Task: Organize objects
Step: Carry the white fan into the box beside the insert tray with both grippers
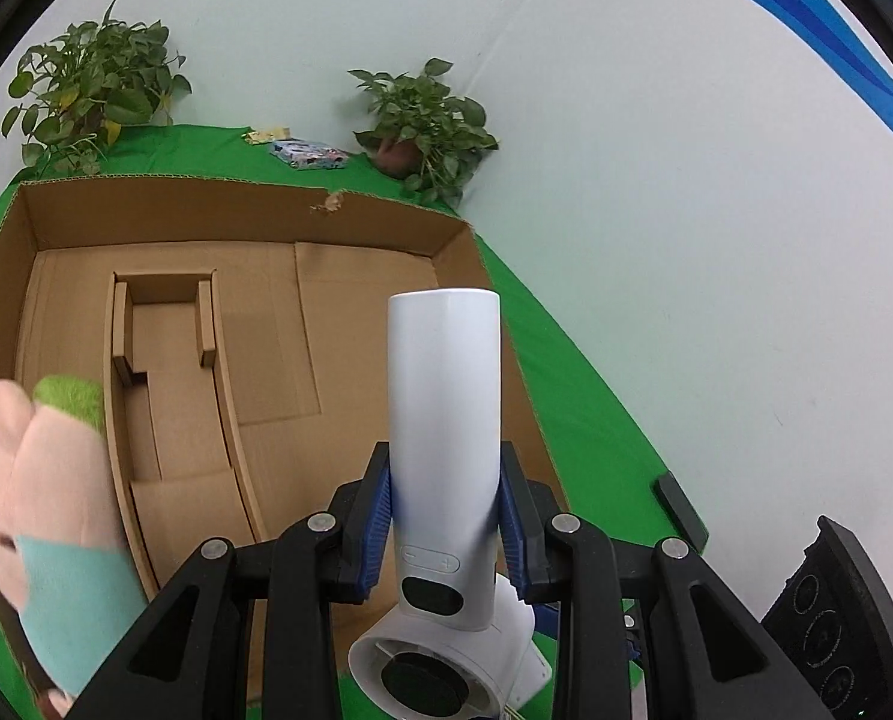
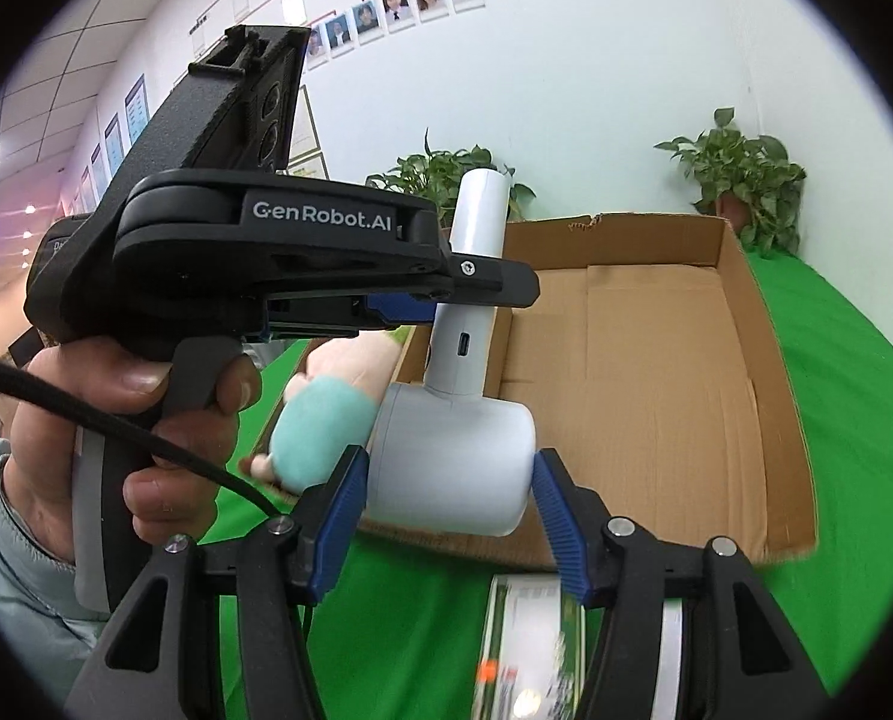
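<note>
A white handheld fan (image 1: 443, 420) is held in the air over the open cardboard box (image 1: 236, 216). My left gripper (image 1: 444, 480) is shut on the fan's handle, its blue pads pressing both sides. In the right wrist view the left gripper (image 2: 446, 288) clamps the handle from the left. My right gripper (image 2: 446, 474) has its blue pads on either side of the fan's round head (image 2: 452, 468), touching or nearly touching it. A pink plush toy (image 1: 44, 480) with a teal band lies in the box's left side; it also shows in the right wrist view (image 2: 326, 426).
The box (image 2: 746, 324) stands on a green cloth (image 1: 596, 420) against a white wall. Two potted plants (image 1: 428, 120) stand behind it. A colourful packet (image 1: 308, 155) lies beyond the box. A printed package (image 2: 530, 648) lies below my right gripper. A black object (image 1: 680, 501) lies at the right.
</note>
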`<control>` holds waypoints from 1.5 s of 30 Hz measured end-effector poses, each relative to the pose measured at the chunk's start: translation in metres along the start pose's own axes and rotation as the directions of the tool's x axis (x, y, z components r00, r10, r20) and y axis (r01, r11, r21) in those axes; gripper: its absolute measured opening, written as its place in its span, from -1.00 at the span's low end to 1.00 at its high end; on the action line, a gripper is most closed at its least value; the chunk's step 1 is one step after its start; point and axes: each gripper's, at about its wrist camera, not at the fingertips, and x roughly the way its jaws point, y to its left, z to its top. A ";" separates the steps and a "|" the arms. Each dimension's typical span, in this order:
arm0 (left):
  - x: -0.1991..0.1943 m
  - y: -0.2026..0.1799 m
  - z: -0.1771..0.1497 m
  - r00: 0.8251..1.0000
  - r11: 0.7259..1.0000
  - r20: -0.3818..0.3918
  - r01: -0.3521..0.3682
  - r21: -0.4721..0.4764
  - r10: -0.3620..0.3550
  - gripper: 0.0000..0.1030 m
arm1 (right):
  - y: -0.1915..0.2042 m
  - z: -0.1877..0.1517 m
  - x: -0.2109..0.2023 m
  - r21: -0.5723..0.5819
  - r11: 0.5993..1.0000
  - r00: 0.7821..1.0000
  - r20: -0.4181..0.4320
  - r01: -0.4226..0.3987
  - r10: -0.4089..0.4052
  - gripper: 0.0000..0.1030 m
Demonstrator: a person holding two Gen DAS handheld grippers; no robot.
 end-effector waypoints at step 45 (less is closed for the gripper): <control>0.046 0.068 -0.024 0.978 0.977 -0.048 -0.206 -0.062 0.204 -0.37 | -0.049 -0.040 0.095 0.172 0.985 0.943 -0.323 -0.023 0.079 0.10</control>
